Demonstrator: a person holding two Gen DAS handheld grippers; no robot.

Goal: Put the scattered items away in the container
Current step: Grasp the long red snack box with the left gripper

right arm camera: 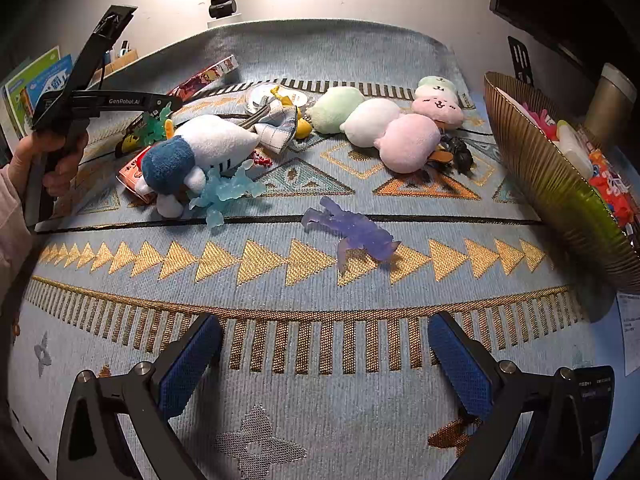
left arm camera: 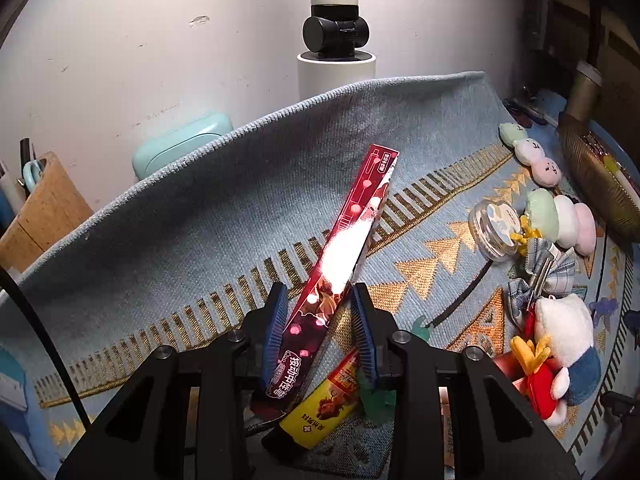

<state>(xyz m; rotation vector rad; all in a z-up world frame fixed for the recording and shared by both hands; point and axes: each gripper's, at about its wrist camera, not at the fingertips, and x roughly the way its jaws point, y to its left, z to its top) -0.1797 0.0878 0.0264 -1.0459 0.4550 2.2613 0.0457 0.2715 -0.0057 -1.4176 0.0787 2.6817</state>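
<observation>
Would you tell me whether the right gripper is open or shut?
Open: the right gripper has its blue pads spread wide, with only rug between them.

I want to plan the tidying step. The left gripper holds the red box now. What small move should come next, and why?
Probably lift the red box and carry it toward the gold basket. The left gripper is shut on the box, and the basket, already holding items, stands at the cloth's far right.

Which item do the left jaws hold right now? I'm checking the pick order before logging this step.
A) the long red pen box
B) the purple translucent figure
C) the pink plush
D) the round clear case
A: in the left wrist view the left gripper is shut on the long red pen box, which is lifted above the rug; the purple translucent figure lies untouched.
</observation>
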